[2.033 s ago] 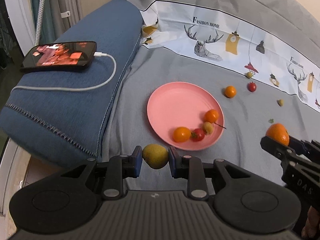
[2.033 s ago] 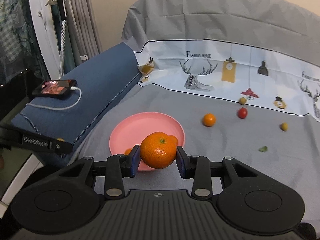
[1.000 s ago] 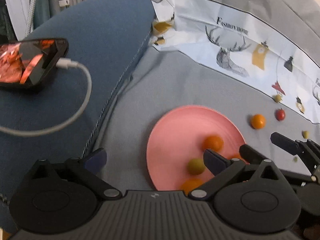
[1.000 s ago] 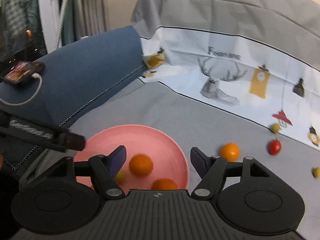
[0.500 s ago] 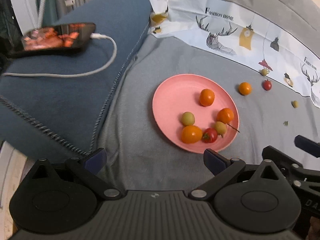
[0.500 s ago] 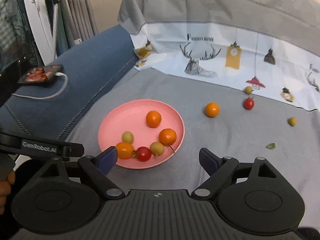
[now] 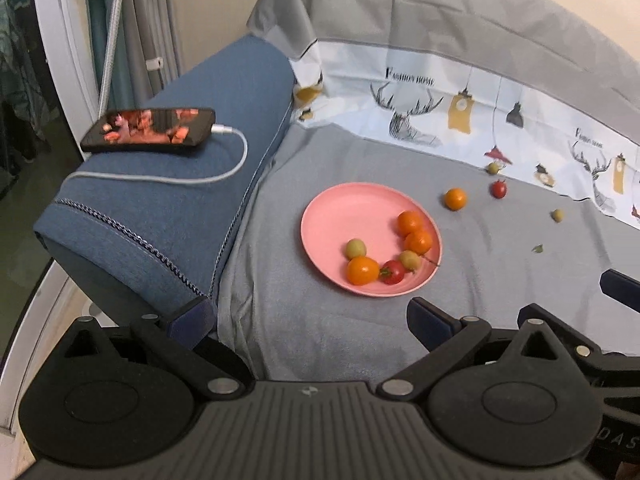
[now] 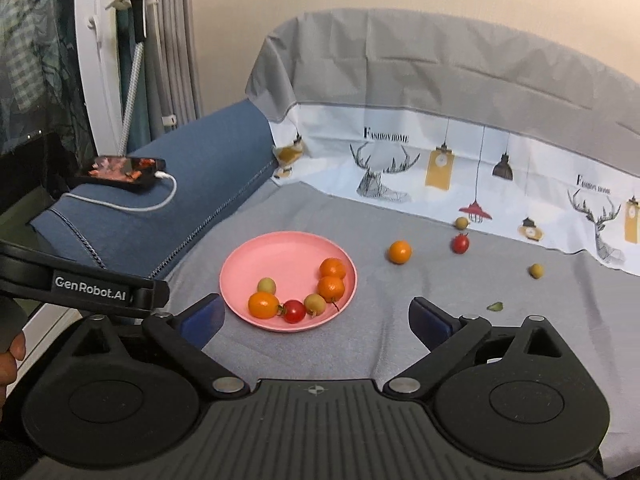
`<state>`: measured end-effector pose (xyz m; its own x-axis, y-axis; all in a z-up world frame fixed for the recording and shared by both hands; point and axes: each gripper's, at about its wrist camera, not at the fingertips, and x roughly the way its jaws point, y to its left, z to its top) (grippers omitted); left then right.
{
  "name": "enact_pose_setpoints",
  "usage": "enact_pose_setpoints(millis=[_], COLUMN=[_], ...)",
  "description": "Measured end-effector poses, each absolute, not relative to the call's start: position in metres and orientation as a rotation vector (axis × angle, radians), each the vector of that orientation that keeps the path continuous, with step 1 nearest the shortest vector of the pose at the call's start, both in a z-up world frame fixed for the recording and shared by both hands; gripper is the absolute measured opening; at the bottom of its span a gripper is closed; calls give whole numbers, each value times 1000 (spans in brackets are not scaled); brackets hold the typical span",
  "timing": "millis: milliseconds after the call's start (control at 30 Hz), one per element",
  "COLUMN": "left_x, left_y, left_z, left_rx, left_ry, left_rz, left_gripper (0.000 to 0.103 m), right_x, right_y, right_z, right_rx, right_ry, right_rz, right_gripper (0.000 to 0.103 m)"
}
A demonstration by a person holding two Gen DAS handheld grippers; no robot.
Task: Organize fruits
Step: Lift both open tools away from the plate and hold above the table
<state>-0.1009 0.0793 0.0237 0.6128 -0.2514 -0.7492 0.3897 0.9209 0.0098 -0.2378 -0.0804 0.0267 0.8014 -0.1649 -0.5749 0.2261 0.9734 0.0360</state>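
Both tools, left tool [image 7: 312, 316] and right tool [image 8: 314, 314], gape wide, empty. Pink plate [image 8: 248, 258] holds six fruits; next, the loose orange [image 8: 399, 251] at two o'clock.

Pink plate [image 8: 240, 276] holds orange, red, yellow-green fruits [image 8: 331, 288]; grey cover [image 8: 360, 352]; deer-print white band [image 8: 400, 168].

Home living room; sofa under grey patterned cover [image 8: 440, 92]; charging phone [image 7: 150, 130] on blue armrest [image 7: 168, 208]; curtains behind.

Matt pink plate [image 8: 280, 256], woven grey cloth [image 8: 360, 352]
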Motion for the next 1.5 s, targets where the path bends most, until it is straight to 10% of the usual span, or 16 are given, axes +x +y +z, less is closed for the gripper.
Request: enact_pose_setpoints(millis=[1500], left_x=[-117], left_y=[86], left_z=[31], left_rx=[175], left_ry=[815], left_rz=[-390], left_gripper=[103], right_x=[-260], right_y=[-78], right_z=[34], right_rx=[116], right_ry=[574], right_rz=[-224], right_gripper=[100])
